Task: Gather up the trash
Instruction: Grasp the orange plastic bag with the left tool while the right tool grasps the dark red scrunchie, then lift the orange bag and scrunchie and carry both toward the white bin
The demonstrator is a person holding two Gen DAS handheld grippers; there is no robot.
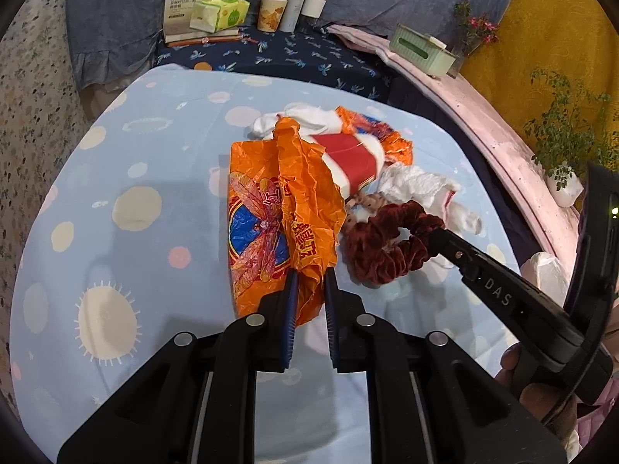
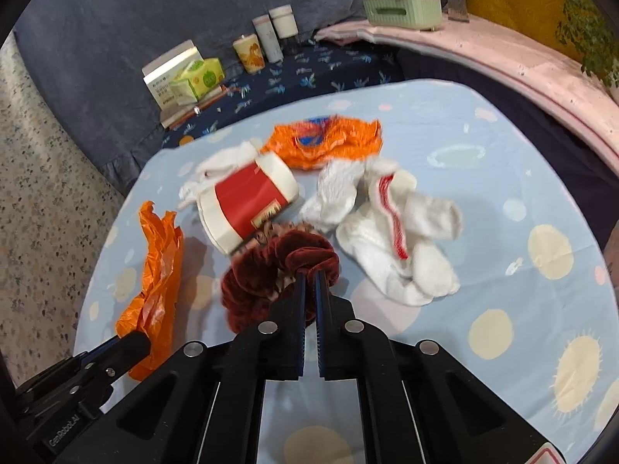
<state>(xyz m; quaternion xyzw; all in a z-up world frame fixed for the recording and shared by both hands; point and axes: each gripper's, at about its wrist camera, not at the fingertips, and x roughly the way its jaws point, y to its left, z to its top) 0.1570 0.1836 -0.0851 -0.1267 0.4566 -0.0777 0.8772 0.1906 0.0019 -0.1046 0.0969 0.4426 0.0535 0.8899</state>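
My left gripper [image 1: 311, 270] is shut on an orange plastic bag [image 1: 278, 208] printed with a dragonfly, its crumpled edge pinched between the blue pads and lifted off the cloth; the same bag [image 2: 158, 270] hangs at the lower left in the right wrist view. My right gripper [image 2: 309, 274] is shut on a dark red velvet scrunchie [image 2: 271, 274], seen also from the left wrist [image 1: 387, 247]. A red and white paper cup [image 2: 247, 205] lies on its side behind the scrunchie. White socks [image 2: 390, 232] and a second orange wrapper [image 2: 329, 139] lie further back.
A light blue dotted cloth [image 2: 503, 193] covers the table. Behind it stand boxes with a tissue pack [image 1: 216, 11], a can [image 1: 271, 11] and two tubes [image 1: 305, 4]. A pink ledge [image 1: 483, 116] with a green basket [image 1: 421, 52] and plants curves along the right.
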